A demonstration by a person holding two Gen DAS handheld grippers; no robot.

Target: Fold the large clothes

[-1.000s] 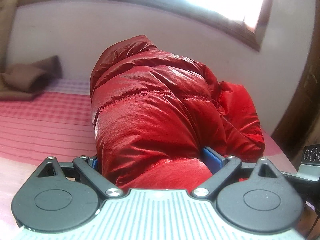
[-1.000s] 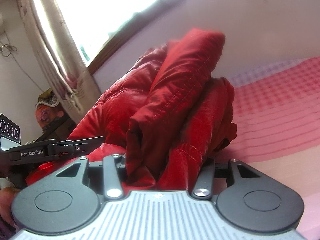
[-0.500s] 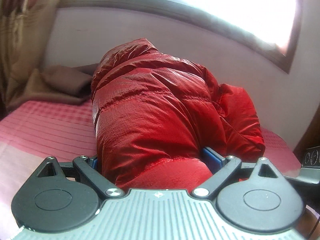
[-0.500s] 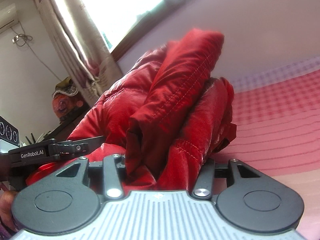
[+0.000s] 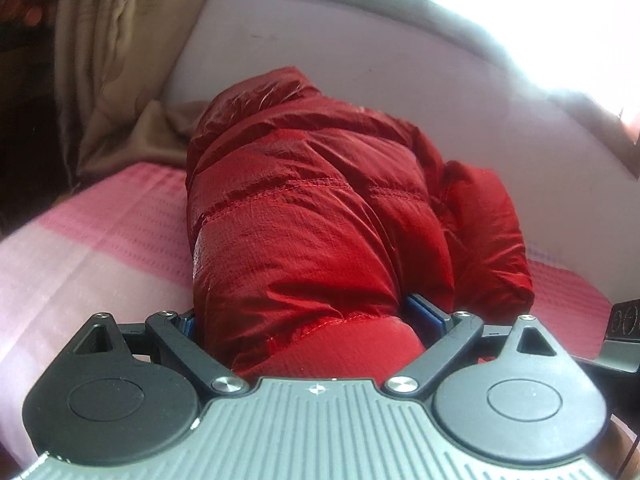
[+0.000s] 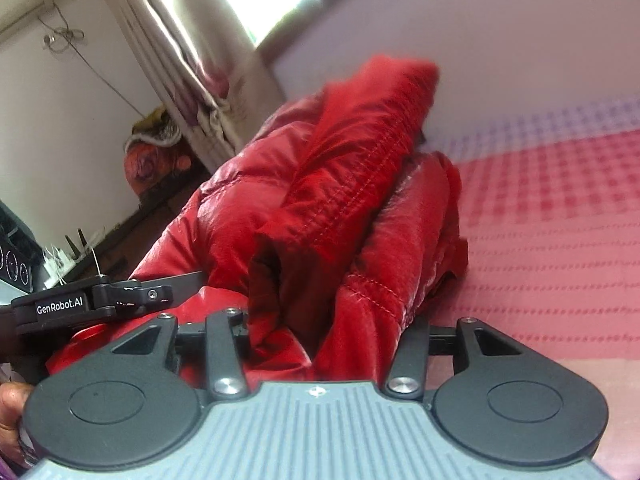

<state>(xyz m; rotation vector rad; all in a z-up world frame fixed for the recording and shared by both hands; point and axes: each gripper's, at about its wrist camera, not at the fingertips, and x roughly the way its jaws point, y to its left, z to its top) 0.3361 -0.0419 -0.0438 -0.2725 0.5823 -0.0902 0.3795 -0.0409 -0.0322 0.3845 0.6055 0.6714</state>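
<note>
Left gripper [image 5: 308,316] and right gripper [image 6: 324,320] each pinch a bunch of the red puffer jacket [image 5: 320,216] over the pink bed [image 5: 100,232]. "GenRobot.AI" reads on the left gripper's side.

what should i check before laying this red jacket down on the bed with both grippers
1. Left gripper clamped on the red jacket: ok.
2. Right gripper clamped on a bunched fold: ok.
3. Pink bedspread bare beside the jacket: ok.
4. Brown cloth behind, apart from the jacket: cannot tell.
5. Sleeves tucked inside the bundle: cannot tell.
</note>
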